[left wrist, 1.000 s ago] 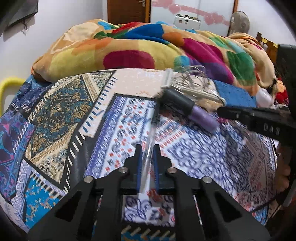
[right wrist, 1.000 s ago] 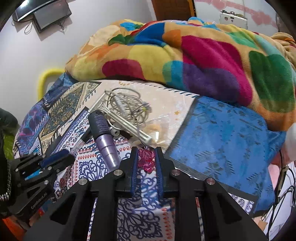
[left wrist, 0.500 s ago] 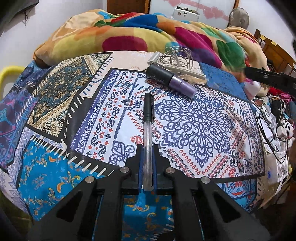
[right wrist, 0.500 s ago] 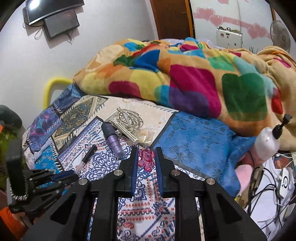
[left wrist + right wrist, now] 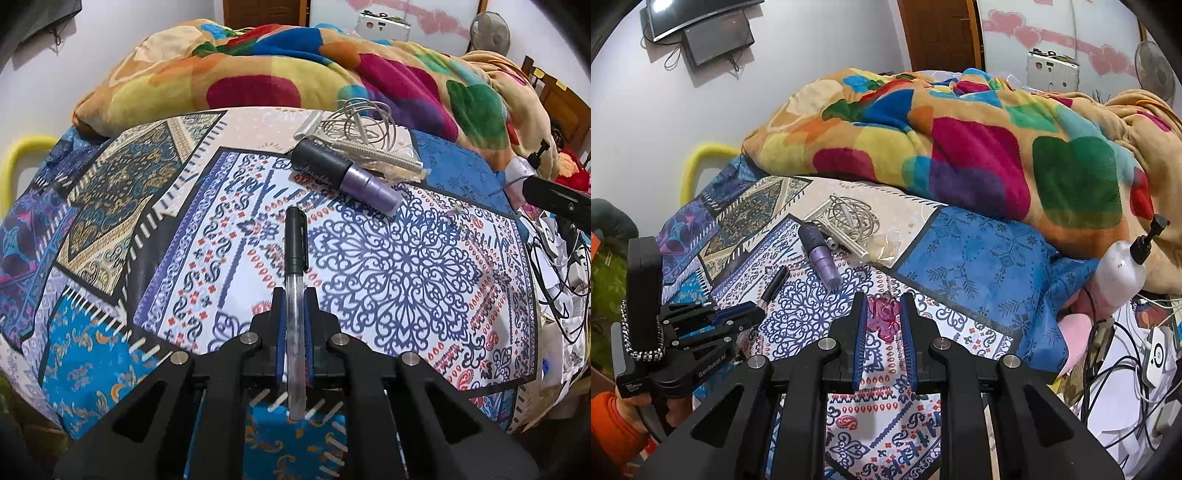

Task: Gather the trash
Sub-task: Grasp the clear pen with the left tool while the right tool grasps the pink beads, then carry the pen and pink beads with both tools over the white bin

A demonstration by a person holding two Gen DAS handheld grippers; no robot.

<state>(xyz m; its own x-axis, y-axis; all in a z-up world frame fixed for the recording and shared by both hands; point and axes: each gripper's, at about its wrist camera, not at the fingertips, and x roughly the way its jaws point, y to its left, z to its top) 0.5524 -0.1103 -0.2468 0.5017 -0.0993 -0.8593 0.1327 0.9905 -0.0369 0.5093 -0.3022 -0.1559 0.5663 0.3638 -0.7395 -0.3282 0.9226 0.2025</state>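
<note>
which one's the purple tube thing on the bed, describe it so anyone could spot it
Start at the heaped multicoloured blanket; in front of it on the patterned bedsheet sits a small pile of clutter. The purple tube lies at the pile's near edge, beside the coiled wire. It is the only thick cylinder there, black at one end, lilac at the other.

I see a bedsheet [image 5: 406,266] in patchwork print: white with navy paisley and red dots, plus bright blue and gold-on-teal panels. Behind it lies a tan blanket [image 5: 960,140] with red, green, blue, yellow and purple blotches. My pen [image 5: 295,295] is clear with a black cap, the wrapper [image 5: 884,317] translucent pink, the fingers [image 5: 858,343] black with blue pads.
</note>
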